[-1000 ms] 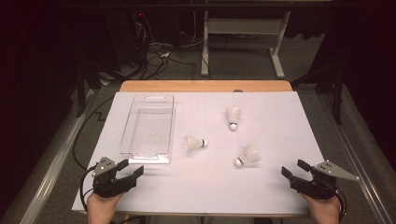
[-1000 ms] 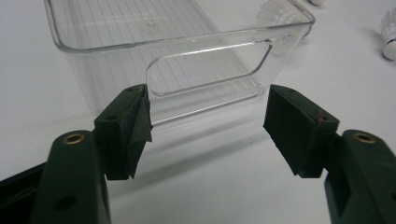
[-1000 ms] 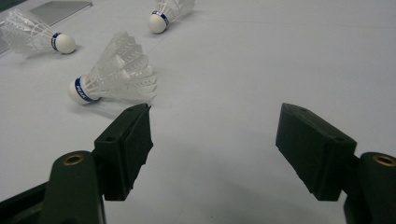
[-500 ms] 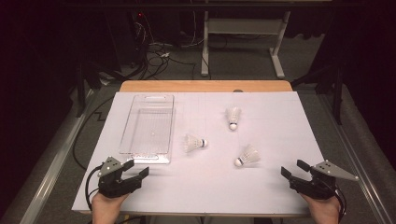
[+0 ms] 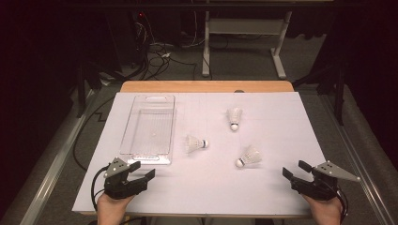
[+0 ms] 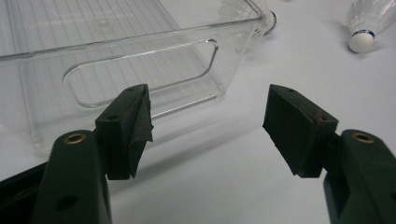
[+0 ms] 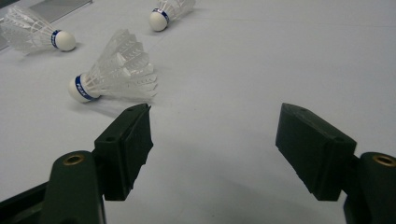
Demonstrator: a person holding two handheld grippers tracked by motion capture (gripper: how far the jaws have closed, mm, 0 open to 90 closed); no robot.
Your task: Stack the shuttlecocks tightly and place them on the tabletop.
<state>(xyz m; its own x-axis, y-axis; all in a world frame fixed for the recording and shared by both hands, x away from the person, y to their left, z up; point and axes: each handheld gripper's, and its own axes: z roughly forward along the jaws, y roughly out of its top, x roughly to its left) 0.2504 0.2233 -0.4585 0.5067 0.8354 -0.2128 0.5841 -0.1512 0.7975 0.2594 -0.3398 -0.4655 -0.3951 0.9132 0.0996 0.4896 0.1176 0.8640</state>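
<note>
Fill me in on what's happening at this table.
A person holds a tool in each hand at the near edge of a white-covered table. Both the left tool and the right tool are open and hold nothing. Three shuttlecocks lie loose on the sheet: the middle shuttlecock, the far shuttlecock and the near shuttlecock. A clear plastic bin sits empty just ahead of the left tool.

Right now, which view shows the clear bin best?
The high view: the whole clear bin shows from above, lying on the white sheet with nothing inside. The left gripper view gives its near end wall with the handle cutout, close up.
</note>
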